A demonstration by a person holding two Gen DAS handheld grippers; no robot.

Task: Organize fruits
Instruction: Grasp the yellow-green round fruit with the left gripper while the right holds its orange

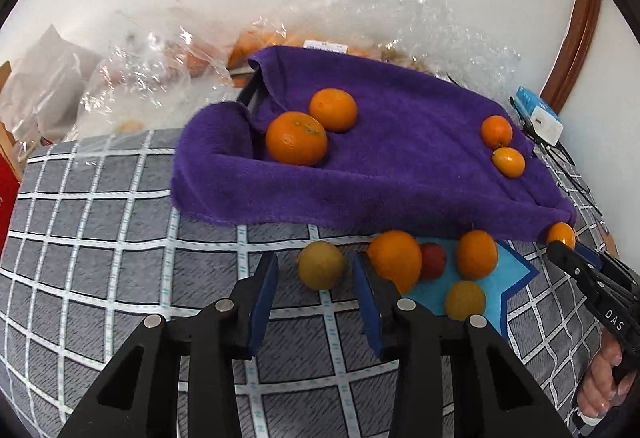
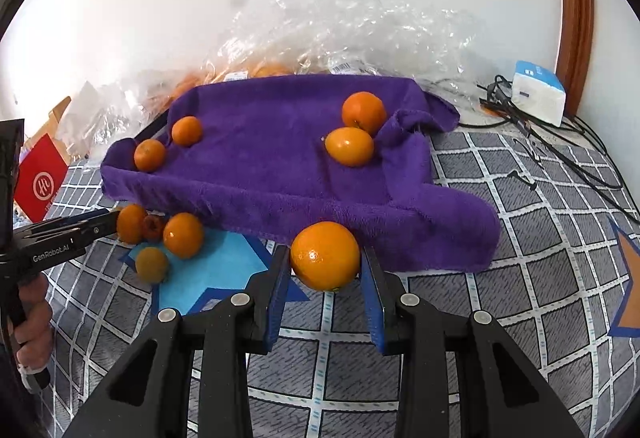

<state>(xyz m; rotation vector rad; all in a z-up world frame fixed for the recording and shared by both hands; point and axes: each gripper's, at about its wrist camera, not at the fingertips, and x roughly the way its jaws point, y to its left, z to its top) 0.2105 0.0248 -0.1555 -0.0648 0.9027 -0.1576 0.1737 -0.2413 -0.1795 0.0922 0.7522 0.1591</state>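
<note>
Oranges wait in two camps as I steer: four on the purple towel point(image 2: 260, 142), more on the blue star point(image 2: 216, 270) below. My right gripper point(image 2: 325, 264) is clenched on an orange point(image 2: 325, 255), firm and smooth-skinned, best pinched across its middle. My left gripper point(image 1: 316, 274) stands apart around a yellowish fruit point(image 1: 321, 264), seemingly not touching. Towel hides whatever lies beneath.

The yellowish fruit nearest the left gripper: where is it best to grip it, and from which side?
Grip the yellowish fruit across its widest middle, coming from above and the near side. It is round, and an orange sits close on its right, so one finger probably has to slip into that narrow gap.
</note>
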